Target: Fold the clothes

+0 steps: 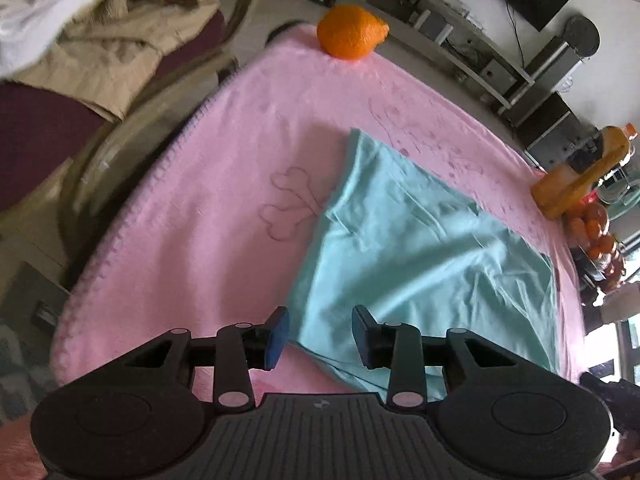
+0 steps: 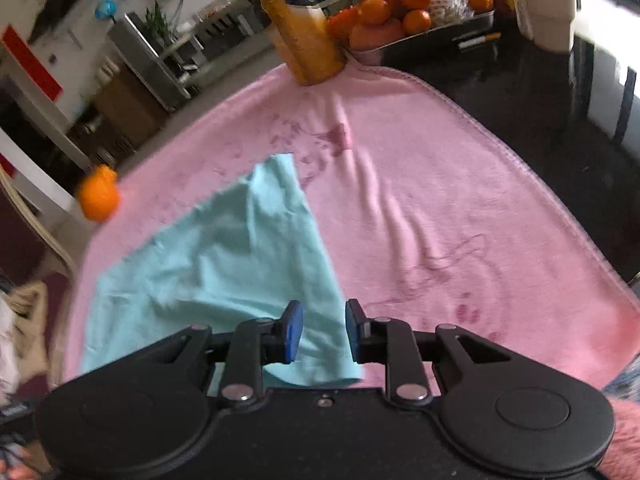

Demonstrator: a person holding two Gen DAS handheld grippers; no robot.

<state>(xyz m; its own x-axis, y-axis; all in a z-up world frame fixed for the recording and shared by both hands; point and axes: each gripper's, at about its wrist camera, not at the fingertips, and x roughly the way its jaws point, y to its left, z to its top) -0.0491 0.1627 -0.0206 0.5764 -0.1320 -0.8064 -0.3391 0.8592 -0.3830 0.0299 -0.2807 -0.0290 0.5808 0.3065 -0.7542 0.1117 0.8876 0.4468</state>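
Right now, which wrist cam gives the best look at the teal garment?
Left wrist. The teal garment lies nearly whole on the pink blanket, with creases and far corner sharp, ahead of the open left gripper. In the right wrist view it is blurrier, and the open right gripper hides its near edge.

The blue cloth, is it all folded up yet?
Not yet. The blue cloth lies spread on the pink blanket, wrinkled, with one layer already lapped over near its middle, so maybe one fold is made. The left gripper and right gripper are both open, one at each near corner, holding nothing. Still left: pinch the corners, fold it over, and smooth it.
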